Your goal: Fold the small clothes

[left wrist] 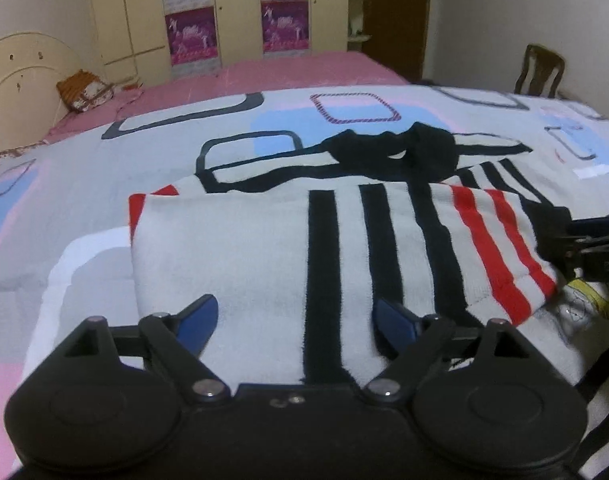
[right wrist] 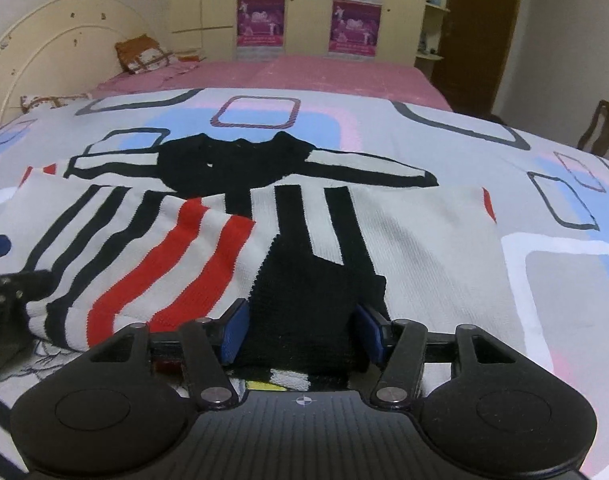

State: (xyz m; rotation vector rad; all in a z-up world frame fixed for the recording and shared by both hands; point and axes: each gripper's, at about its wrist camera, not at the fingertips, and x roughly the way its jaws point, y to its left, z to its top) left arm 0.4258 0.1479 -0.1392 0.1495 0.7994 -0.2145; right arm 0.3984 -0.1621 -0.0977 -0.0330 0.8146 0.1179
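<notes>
A small white knit sweater [left wrist: 244,248] with black and red stripes and a black collar [left wrist: 392,152] lies on the patterned bedspread [left wrist: 84,168]. One sleeve with red stripes [left wrist: 496,248] is folded across its body. My left gripper [left wrist: 294,320] is open, its blue pads astride the sweater's near hem. My right gripper [right wrist: 300,332] is open, its blue pads either side of a black part of the sweater [right wrist: 304,292]. The folded sleeve also shows in the right wrist view [right wrist: 176,264]. The right gripper shows at the right edge of the left wrist view [left wrist: 592,248].
The bedspread [right wrist: 544,200] covers a pink bed [right wrist: 324,76]. An orange pillow [left wrist: 84,90] lies by the cream headboard [left wrist: 20,68]. A wardrobe [left wrist: 232,12] stands behind. A wooden chair [left wrist: 540,70] stands at the right. A printed cloth [left wrist: 580,300] lies under the sleeve.
</notes>
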